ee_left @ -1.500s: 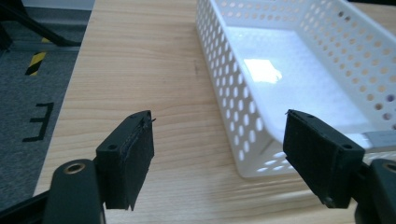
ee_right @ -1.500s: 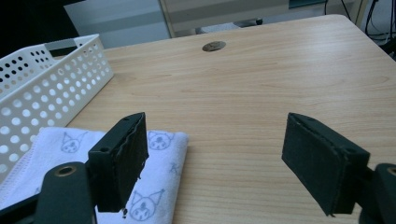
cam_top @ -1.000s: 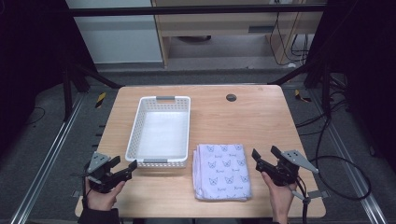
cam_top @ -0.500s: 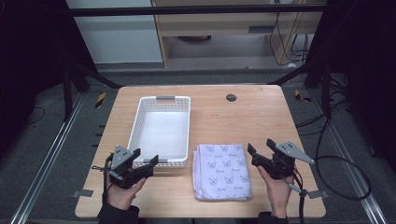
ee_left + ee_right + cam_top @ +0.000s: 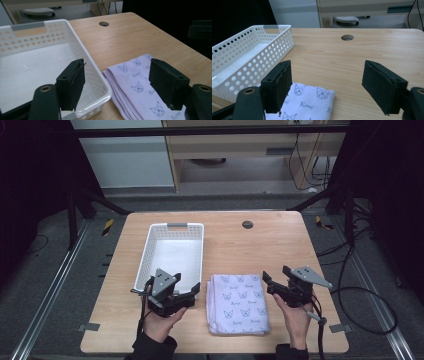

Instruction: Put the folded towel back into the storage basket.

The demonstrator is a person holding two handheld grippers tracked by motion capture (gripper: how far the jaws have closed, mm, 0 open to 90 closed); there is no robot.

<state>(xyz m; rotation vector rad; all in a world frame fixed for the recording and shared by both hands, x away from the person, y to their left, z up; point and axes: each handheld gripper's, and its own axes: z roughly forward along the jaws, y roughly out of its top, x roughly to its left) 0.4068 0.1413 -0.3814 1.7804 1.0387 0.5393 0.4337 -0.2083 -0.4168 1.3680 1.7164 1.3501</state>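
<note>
Both my grippers, left and right, stand open and empty beside the cloth. Risk: pinching only the top fold, so the cloth unfolds near the basket.

A light wooden table filled the frame's centre, a round cable hole near its top edge. A white perforated basket sat centre-left. A folded lilac cartoon-print cloth lay just right, lower centre.
</note>
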